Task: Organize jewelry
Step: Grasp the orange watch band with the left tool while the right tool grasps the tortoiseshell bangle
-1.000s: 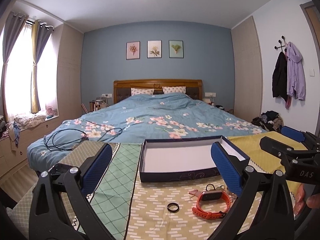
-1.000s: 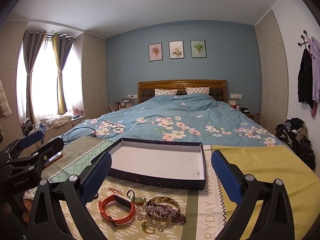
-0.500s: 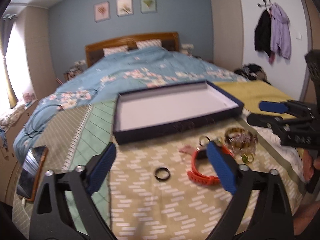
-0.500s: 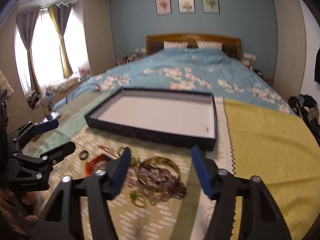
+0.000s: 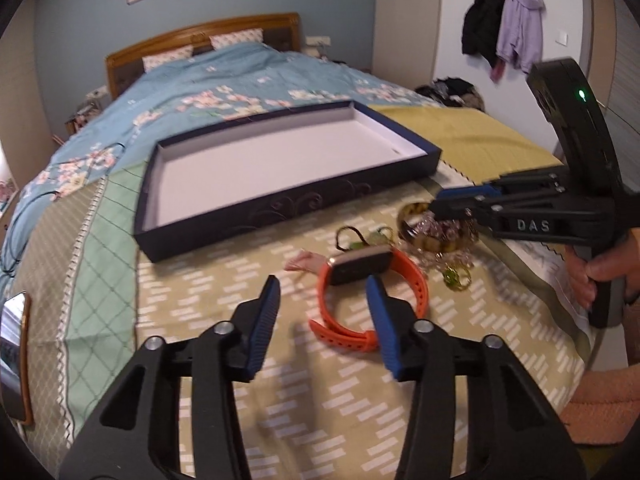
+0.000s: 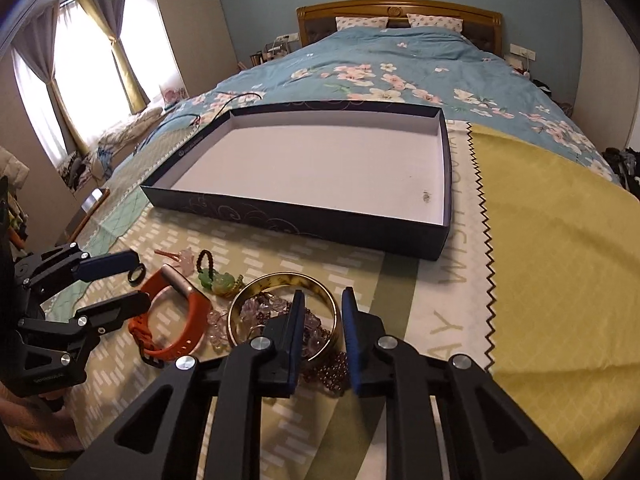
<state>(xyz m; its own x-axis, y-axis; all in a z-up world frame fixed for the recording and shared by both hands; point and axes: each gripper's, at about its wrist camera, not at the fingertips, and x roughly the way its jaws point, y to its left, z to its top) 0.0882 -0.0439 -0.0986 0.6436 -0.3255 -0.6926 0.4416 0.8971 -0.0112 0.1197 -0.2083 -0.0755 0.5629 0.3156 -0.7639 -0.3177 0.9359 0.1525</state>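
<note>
A shallow dark blue box (image 5: pixel 280 204) with a white inside (image 6: pixel 304 222) lies on the patterned cloth. In front of it lie an orange watch (image 5: pixel 372 292), a black ring (image 6: pixel 136 273), a gold bangle (image 6: pixel 280 280) holding purple beads, and a green pendant (image 6: pixel 218 282). My left gripper (image 5: pixel 322 280) is closing, tilted down just left of the watch. In the right wrist view the ring sits between the left gripper's (image 6: pixel 142 280) fingers, untouched. My right gripper (image 6: pixel 323 292) is closing astride the bangle's right rim, with gaps at both pads.
A phone (image 5: pixel 14 356) lies at the cloth's left edge. A yellow cloth (image 6: pixel 540 240) covers the right side. A black cable (image 6: pixel 224 104) lies on the blue floral duvet beyond the box. A hand (image 5: pixel 600 276) holds the right gripper's handle.
Both grippers tipped downward and came in low over the jewellery. Both pairs of jaws narrowed from wide open, the right far more than the left.
</note>
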